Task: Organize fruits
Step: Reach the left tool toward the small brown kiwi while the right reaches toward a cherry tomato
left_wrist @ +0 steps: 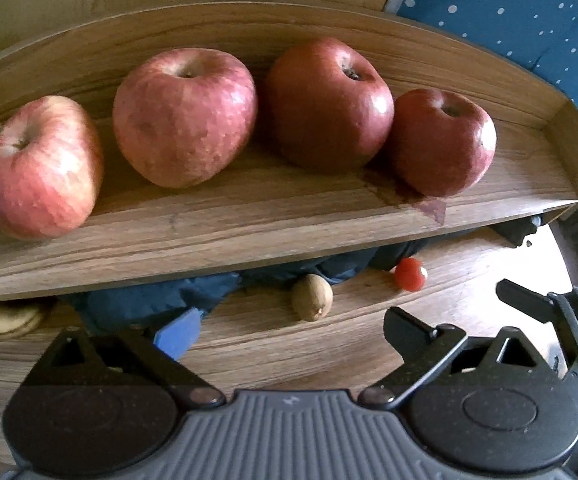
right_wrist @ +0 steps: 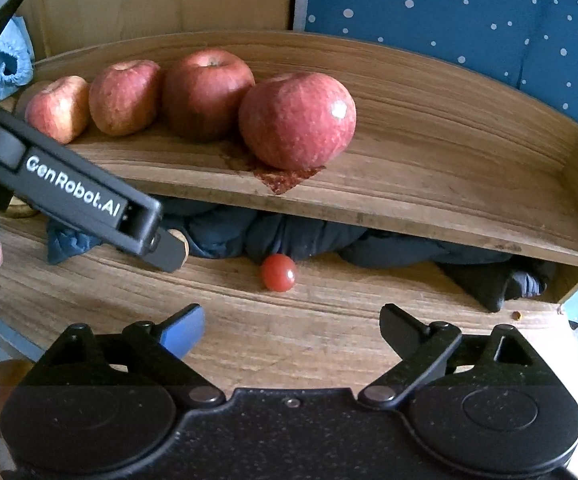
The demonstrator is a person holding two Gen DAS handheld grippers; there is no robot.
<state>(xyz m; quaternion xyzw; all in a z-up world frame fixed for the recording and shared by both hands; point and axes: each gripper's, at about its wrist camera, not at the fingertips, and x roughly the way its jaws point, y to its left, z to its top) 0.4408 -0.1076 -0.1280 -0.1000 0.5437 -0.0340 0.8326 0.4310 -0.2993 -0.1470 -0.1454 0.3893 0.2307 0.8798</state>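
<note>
Left wrist view adds a brown nut [left_wrist: 312, 297] near the cherry tomato [left_wrist: 409, 274], both grippers' fingers spread, empty.

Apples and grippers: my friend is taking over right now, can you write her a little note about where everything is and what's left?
Left gripper: open, holding nothing.
Right gripper: open, holding nothing, aimed toward the cherry tomato.
Four apples sit in a row on the upper wooden shelf; that part looks done.
Still loose on the lower surface: the cherry tomato and a small brown fruit, both in front of the dark cloth.
Likely left: pick those up and place them.
</note>
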